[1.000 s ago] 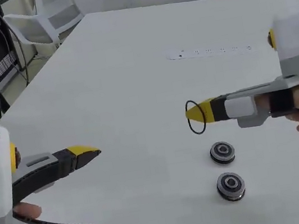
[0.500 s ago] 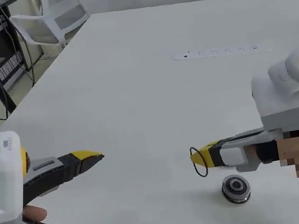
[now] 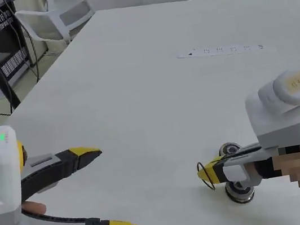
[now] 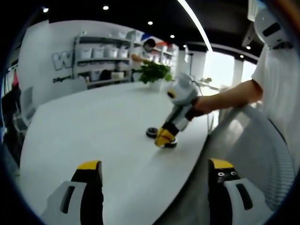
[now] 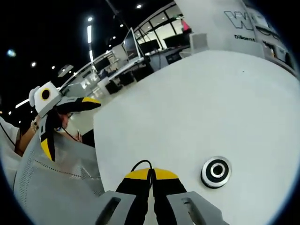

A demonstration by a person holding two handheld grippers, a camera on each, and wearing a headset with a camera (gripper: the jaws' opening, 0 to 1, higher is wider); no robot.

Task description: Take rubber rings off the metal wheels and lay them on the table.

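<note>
– Right tool point(image 3: 205, 173): what has it got?
– Its jaws are pressed together on a thin black ring point(image 5: 140, 162). The ring hangs off the yellow tips, low over the worktop point(image 3: 133, 81) and just beside the wheels point(image 3: 240, 192).
– So which step is this?
– I'd say the laying-down. The ring is free of any wheel and not yet let go. I cannot tell whether it touches the worktop.
– And the next move?
– Likely a small drop onto bare worktop clear of the wheels, then parting the jaws so the ring falls flat and doesn't cling to a tip.
– The left tool point(image 3: 117, 193)?
– Jaws wide apart, nothing between them, well off to the side.
– Count it up.
– Two tools, two wheels, one ring. Whether either wheel carries a ring of its own is too small to tell.
</note>
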